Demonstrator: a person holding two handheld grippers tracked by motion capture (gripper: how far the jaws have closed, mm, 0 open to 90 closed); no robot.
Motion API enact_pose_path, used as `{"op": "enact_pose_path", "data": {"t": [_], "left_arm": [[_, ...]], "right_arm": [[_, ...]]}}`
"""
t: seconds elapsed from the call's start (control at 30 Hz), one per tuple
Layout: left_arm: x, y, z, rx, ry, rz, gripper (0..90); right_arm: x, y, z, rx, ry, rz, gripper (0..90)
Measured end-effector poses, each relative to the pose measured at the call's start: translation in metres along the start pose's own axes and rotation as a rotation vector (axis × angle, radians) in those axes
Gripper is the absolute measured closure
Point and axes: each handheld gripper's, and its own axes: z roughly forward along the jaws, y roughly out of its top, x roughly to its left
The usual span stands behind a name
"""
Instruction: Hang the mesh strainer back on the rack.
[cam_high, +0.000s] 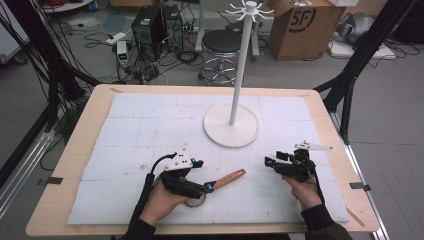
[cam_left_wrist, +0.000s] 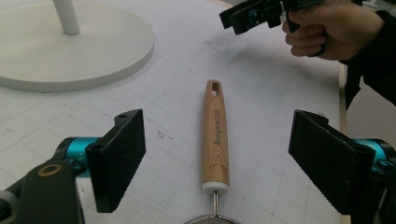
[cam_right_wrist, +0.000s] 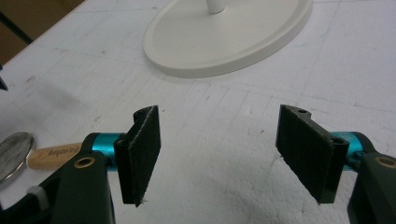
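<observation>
A small strainer with a wooden handle (cam_high: 231, 177) lies on the white mat, its mesh bowl (cam_high: 196, 201) under my left hand. My left gripper (cam_high: 203, 175) hovers open over the handle (cam_left_wrist: 215, 135), one jaw on either side and neither touching it. At the right of the table, pointing left, my right gripper (cam_high: 274, 160) is open and holds nothing. In the right gripper view, bare mat shows between the gripper's (cam_right_wrist: 224, 149) jaws, with the handle (cam_right_wrist: 56, 154) at the far left. A white hook stand (cam_high: 240, 65) rises from its round base (cam_high: 231, 132) behind both grippers.
The white gridded mat (cam_high: 140, 125) covers a wooden table (cam_high: 75, 150). The stand's base (cam_left_wrist: 70, 56) is close ahead of both grippers. Behind the table, on the floor, are a stool (cam_high: 220, 45), a cardboard box (cam_high: 305, 25), computer cases and cables. Black frame legs stand at both sides.
</observation>
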Motion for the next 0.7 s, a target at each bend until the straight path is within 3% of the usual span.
{"op": "enact_pose_path", "data": {"t": [0.1,0.17,0.3,0.47,0.57,0.7], "left_arm": [[0.002,0.003,0.008,0.036,0.004,-0.008,27.1],[0.002,0.003,0.014,0.05,-0.02,-0.005,28.8],[-0.001,0.001,0.024,0.101,-0.033,0.022,35.9],[0.001,-0.002,0.037,0.191,-0.039,0.031,39.1],[0.005,-0.003,0.043,0.233,-0.05,0.011,40.7],[0.001,-0.004,0.049,0.277,-0.053,0.035,42.1]], "right_arm": [[-0.001,0.001,-0.002,-0.007,-0.005,0.001,30.5],[-0.002,0.001,-0.003,-0.011,-0.005,0.003,30.5],[-0.004,0.0,-0.006,-0.016,-0.006,0.006,30.5],[-0.005,0.001,-0.009,-0.03,-0.007,0.013,30.5],[-0.005,0.001,-0.009,-0.029,-0.01,0.013,30.5],[-0.005,0.001,-0.009,-0.029,-0.013,0.015,30.5]]}}
